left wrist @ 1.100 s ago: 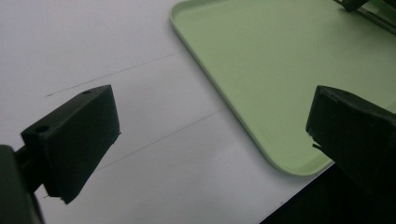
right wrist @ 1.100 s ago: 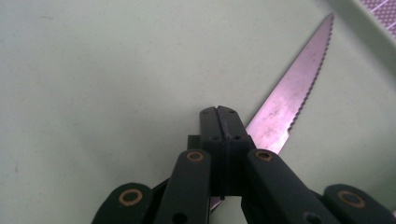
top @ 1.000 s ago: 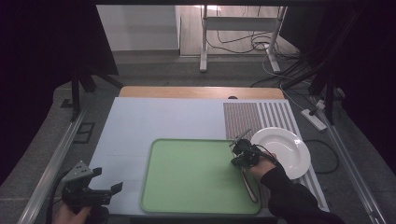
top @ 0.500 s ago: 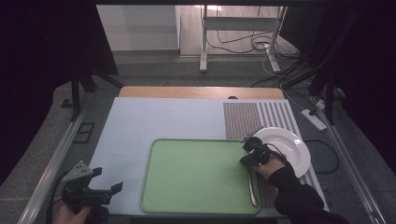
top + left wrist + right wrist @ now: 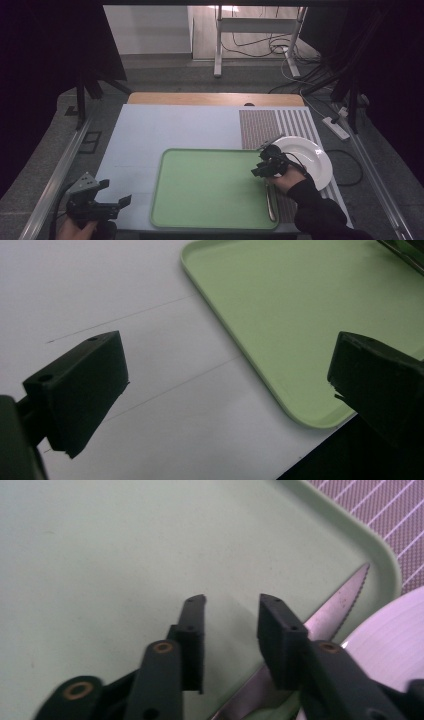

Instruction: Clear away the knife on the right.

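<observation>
A green tray lies on the white table. Along its right edge lies a knife, handle toward the near side. My right gripper hovers over the tray's far right corner, open. In the right gripper view its jaws stand a little apart with nothing between them. The serrated knife blade runs under the right jaw. A white plate sits just right of the tray. My left gripper is open at the table's near left corner, its jaws wide apart above the tray's corner.
A striped mat lies under the plate on the table's right side. A wooden strip borders the far edge. Cables and a stand sit on the floor beyond.
My right hand and gripper shifted slightly right over the tray's corner, and the knife now lies closer to the tray's right edge. The left gripper has stayed still.
</observation>
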